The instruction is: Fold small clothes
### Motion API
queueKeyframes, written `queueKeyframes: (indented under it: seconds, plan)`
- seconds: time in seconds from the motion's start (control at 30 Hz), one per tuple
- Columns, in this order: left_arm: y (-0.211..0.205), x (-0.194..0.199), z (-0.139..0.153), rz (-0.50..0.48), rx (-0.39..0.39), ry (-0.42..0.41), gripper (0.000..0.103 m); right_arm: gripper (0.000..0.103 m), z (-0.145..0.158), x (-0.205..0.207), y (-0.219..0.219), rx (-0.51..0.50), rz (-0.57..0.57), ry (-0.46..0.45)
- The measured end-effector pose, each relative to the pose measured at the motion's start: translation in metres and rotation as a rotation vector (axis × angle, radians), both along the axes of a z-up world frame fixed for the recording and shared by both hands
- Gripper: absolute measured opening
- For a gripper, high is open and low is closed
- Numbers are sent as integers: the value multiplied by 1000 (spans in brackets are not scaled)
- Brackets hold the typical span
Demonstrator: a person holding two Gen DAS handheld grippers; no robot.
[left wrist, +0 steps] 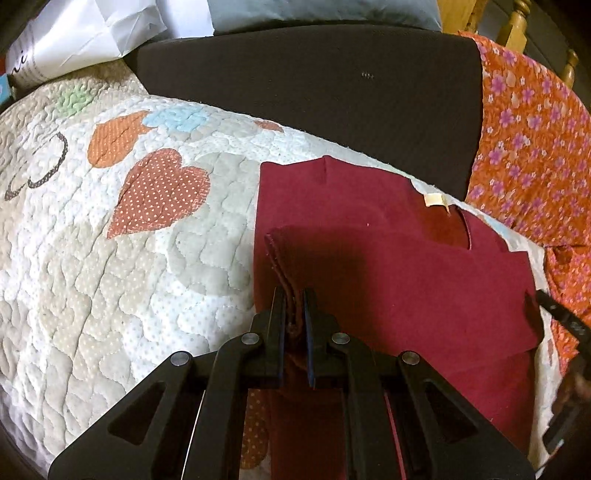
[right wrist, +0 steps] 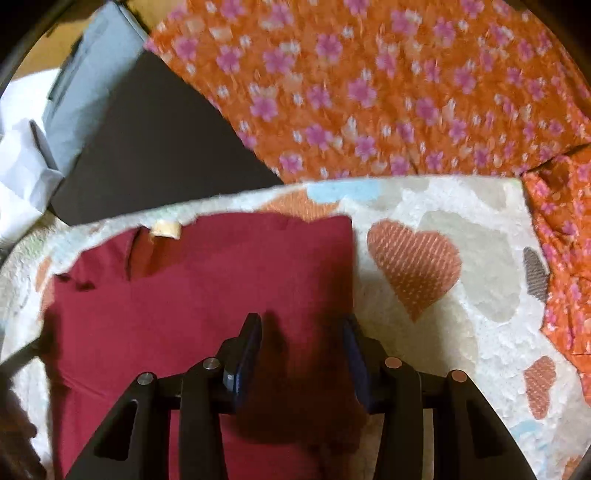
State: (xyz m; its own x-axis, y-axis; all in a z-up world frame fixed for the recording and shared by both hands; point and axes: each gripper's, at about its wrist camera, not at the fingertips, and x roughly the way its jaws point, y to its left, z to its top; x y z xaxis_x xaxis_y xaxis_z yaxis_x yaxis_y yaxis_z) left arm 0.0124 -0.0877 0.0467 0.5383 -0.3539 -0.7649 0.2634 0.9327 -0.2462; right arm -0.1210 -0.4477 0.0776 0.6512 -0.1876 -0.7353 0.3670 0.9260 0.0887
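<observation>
- The maroon garment (left wrist: 388,266) runs under the left gripper (left wrist: 294,295) at the bottom of the left wrist view, so its lower part is hidden.
- Its pale neck label (left wrist: 433,199) is too small to read.
- The right gripper (left wrist: 561,314) shows only as a dark sliver at the right edge of the left wrist view.
- In the right wrist view the orange floral cloth (right wrist: 369,92), filling the upper right, is smeared by motion blur.
- The white paper bag (left wrist: 85,37), upper left, is cut by the frame; its lettering is partial.
- The wooden chair (left wrist: 517,29), upper right corner, is only partly visible.
</observation>
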Motion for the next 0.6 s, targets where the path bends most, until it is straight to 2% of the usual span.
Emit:
queueKeyframes:
  seconds: [0.1, 0.23, 0.3, 0.33, 0.37, 0.5, 0.6]
  plan:
    - [-4, -1, -1, -3, 26, -14, 7, 43, 6, -8, 13, -25, 52, -6]
    - [-9, 0, -3, 1, 37, -21, 8, 43, -26, 1, 9, -55, 32, 115]
    - [-11, -2, -2, -1, 53, -35, 8, 44, -29, -3, -2, 1, 14, 68]
    - [-13, -3, -1, -5, 65, -42, 8, 44, -27, -5, -6, 18, 5, 74]
    - [-14, -4, -1, -6, 80, -49, 13, 44, -24, -8, -7, 25, -2, 75]
    - [-17, -6, 0, -2, 102, -58, 14, 44, -11, -30, 0, 22, -3, 58]
    - [-17, -11, 2, -2, 121, -70, 21, 44, -2, -50, 7, 36, 13, 22]
